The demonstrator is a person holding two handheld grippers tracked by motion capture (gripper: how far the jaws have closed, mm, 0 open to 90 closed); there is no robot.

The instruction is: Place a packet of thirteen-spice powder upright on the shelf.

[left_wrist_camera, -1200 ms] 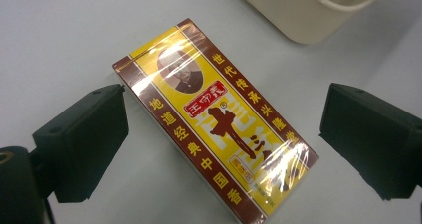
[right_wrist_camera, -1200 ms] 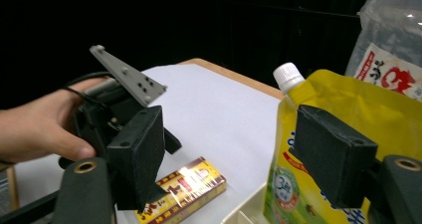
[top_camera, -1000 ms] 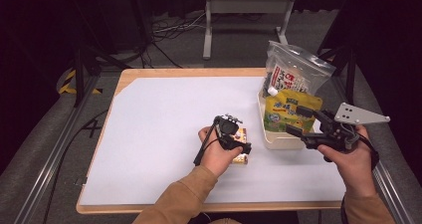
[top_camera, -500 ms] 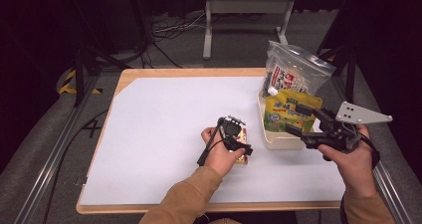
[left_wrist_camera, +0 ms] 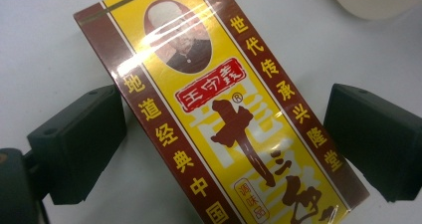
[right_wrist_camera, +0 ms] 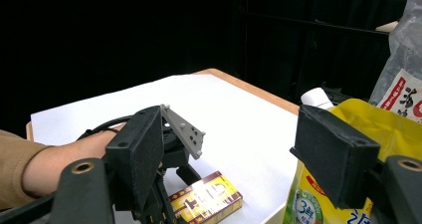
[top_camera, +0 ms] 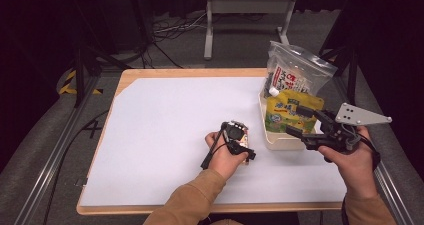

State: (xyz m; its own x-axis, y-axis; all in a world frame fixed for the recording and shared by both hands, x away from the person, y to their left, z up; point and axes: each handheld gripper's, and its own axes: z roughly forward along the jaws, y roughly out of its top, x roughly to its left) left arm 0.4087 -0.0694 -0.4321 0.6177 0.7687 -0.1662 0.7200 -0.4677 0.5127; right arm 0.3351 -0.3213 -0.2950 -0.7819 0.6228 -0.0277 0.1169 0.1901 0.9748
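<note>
A yellow and brown box (left_wrist_camera: 214, 114) printed with Chinese characters lies flat on the white table sheet. My left gripper (left_wrist_camera: 224, 139) hovers over it, open, one jaw on each side of the box. In the high view the left gripper (top_camera: 239, 144) points down and hides most of the box (top_camera: 246, 160). My right gripper (top_camera: 302, 124) stands open beside the white tray (top_camera: 272, 137), with nothing between its jaws. In the right gripper view, that gripper (right_wrist_camera: 234, 159) looks toward the box (right_wrist_camera: 206, 198) and the left hand.
The white tray at the table's right holds a yellow spouted pouch (top_camera: 292, 110) and a clear bag with a red and white label (top_camera: 295, 72). The pouch (right_wrist_camera: 318, 204) sits just beyond my right jaw. The white sheet (top_camera: 165, 130) covers the wooden tabletop.
The left gripper has shifted slightly right and settled lower over the box. The right gripper has barely moved.
</note>
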